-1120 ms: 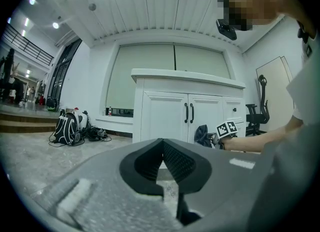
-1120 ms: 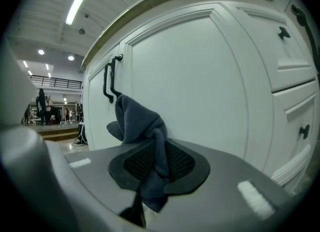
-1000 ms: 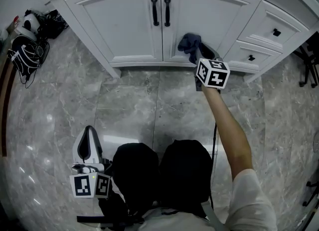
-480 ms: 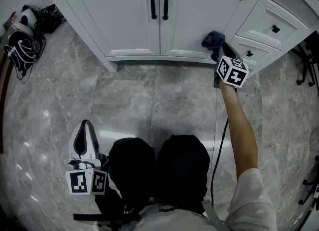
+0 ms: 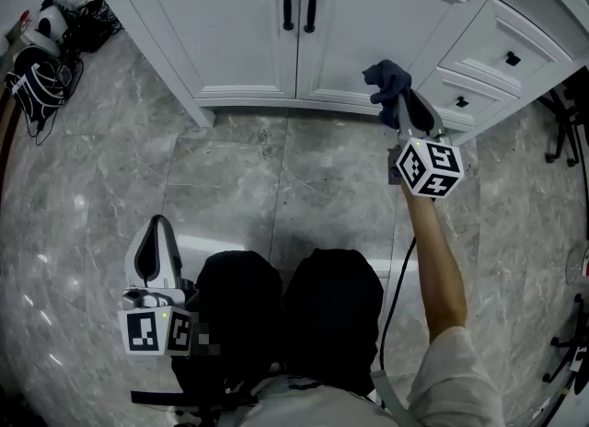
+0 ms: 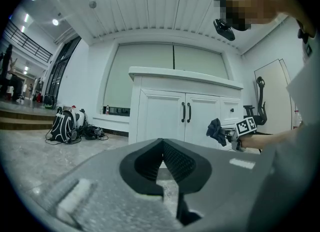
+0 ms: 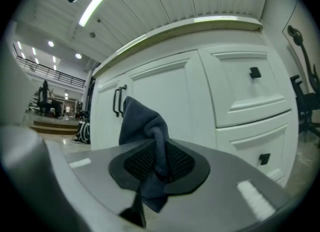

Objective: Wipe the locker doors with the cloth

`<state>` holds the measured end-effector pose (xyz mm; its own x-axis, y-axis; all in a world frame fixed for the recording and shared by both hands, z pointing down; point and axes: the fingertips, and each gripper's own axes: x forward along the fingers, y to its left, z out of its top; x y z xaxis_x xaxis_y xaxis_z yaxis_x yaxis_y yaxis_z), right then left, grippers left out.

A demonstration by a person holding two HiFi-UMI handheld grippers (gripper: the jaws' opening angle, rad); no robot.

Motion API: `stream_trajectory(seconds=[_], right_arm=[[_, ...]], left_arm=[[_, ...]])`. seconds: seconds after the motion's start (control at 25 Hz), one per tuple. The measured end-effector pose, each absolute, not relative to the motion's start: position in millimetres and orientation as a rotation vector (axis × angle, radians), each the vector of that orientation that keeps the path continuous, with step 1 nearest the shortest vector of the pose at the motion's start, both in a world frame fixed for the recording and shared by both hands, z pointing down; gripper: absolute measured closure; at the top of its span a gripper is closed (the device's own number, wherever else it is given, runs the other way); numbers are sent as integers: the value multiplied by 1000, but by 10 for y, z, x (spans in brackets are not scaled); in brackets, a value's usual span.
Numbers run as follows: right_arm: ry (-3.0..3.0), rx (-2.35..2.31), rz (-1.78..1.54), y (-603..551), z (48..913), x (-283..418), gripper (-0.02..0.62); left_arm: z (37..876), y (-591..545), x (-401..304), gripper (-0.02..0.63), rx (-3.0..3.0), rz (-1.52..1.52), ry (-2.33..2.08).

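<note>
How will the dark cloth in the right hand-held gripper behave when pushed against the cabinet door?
Likely floppy: the cloth bunches above the right hand-held gripper and a tail droops beneath it. Probably light, since one narrow pinch carries it all. Against the door it should crumple and conform, not scrape.

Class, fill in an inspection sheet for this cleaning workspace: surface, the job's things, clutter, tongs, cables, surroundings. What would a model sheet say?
Surface: glossy grey marble-look floor tiles.
Job's things: dark cloth pinched in the right tongs; two white locker doors, closed, with black handles.
Clutter: backpack and gear on the floor, far left.
Tongs: right tongs shut on the cloth, held before the cabinet; left tongs shut, empty, low by the person's knees.
Cables: black cable hanging beside the right forearm.
Surroundings: drawers right of the doors; office chair at the right edge.
</note>
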<state>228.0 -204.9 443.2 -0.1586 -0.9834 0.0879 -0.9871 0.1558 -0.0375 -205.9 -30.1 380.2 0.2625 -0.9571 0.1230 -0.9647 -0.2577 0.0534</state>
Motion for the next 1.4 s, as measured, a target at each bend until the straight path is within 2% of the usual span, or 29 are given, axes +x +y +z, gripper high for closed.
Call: stream_trajectory(seconds=[0.32, 0.56, 0.84, 1.4], right_arm=[[-2552, 1705, 313, -2286, 4988, 1097, 529], [-2472, 1667, 426, -2679, 5549, 825, 528], [-2320, 1783, 491, -2912, 5803, 1334, 529], [-2024, 2014, 526, -2599, 5902, 2775, 529]], left_arm=[[3802, -264, -2110, 604, 2386, 114, -1853], [3788, -246, -2217, 604, 2366, 131, -1891], [3807, -275, -2182, 604, 2366, 149, -1883], [3864, -404, -1911, 604, 2404, 149, -1811]])
